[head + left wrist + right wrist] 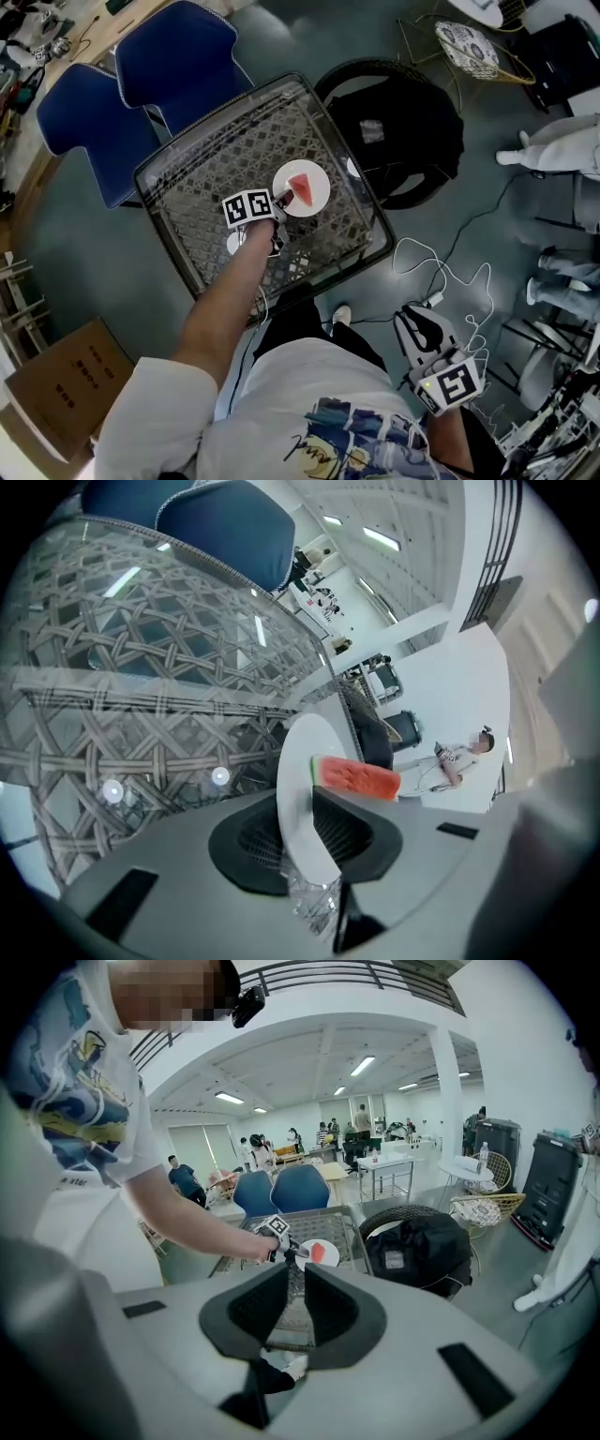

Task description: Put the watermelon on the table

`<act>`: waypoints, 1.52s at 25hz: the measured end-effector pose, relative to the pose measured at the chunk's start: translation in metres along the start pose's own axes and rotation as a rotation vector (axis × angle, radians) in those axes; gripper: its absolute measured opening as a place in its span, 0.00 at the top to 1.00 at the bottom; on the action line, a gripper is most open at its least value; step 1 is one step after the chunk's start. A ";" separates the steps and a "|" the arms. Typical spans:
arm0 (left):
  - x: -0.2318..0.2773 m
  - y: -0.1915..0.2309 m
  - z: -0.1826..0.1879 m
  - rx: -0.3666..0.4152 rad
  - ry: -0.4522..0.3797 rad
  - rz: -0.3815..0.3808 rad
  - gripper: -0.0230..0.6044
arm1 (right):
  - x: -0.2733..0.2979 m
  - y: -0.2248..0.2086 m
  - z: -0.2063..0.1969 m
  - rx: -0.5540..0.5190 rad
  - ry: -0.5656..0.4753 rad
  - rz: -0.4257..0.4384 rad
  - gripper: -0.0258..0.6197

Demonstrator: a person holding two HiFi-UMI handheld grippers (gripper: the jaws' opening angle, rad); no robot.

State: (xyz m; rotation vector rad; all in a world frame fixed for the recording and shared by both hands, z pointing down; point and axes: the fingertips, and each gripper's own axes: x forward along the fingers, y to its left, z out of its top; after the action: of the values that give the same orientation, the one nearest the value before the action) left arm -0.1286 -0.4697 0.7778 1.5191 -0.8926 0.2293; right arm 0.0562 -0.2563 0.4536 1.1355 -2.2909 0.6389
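**Item: watermelon slice (302, 188).** It lies flat on the white plate (306, 168), and the plate rests on the glass-topped woven table (216, 159).

**Axis.** The slice's long axis runs across the line your left gripper (279, 200) points along, not along it. In the left gripper view the green rind end is on the left, nearest the plate's white face. The red flesh stretches away to the right.

**Position relative to the fingers.** The slice sits toward the middle of the plate, just beyond your left fingertips. It is near them but apart, and neither finger touches it.

**Left fingers (352, 832).** They stand narrowly apart at the plate's near rim, and the rim sits in the gap between the two pads. The pads flank the rim closely, one on each side. No squeeze on the rim shows. They touch nothing else.

**Right gripper (297, 1269).** It is well apart from the plate and off the table, low at your right side over the floor (450, 234). It points toward the plate. Its fingers (333, 1312) show a narrow gap with nothing in it; only the distant table shows through.
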 end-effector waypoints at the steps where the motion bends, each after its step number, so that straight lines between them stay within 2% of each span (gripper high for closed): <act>1: 0.000 0.000 0.001 0.013 0.000 0.015 0.87 | -0.001 0.001 0.000 0.001 -0.001 0.000 0.87; 6: -0.003 0.001 0.006 0.099 0.004 0.124 0.82 | -0.012 0.002 -0.004 0.008 0.001 -0.014 0.87; 11: -0.008 0.003 0.011 0.246 0.027 0.284 0.75 | -0.026 -0.008 -0.012 0.031 -0.005 -0.037 0.87; 20: -0.009 0.011 0.013 0.368 0.055 0.417 0.67 | -0.037 -0.011 -0.023 0.042 -0.031 -0.052 0.87; 25: -0.013 0.015 0.021 0.452 0.030 0.496 0.67 | -0.046 -0.017 -0.028 0.033 -0.036 -0.064 0.87; 29: -0.028 0.011 0.020 0.449 0.001 0.478 0.67 | -0.050 -0.016 -0.027 0.021 -0.047 -0.063 0.87; 33: -0.046 -0.004 0.020 0.454 -0.050 0.424 0.67 | -0.046 -0.018 -0.023 -0.004 -0.072 -0.053 0.87; 35: -0.058 -0.018 0.019 0.465 -0.089 0.367 0.67 | -0.042 -0.016 -0.023 -0.027 -0.087 -0.034 0.87; 38: -0.085 -0.047 0.008 0.460 -0.160 0.244 0.69 | -0.042 -0.009 -0.022 -0.076 -0.108 0.012 0.87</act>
State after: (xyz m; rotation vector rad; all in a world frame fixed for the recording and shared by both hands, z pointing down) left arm -0.1584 -0.4485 0.6880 1.8683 -1.2128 0.5239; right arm 0.0907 -0.2236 0.4461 1.1470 -2.3925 0.5011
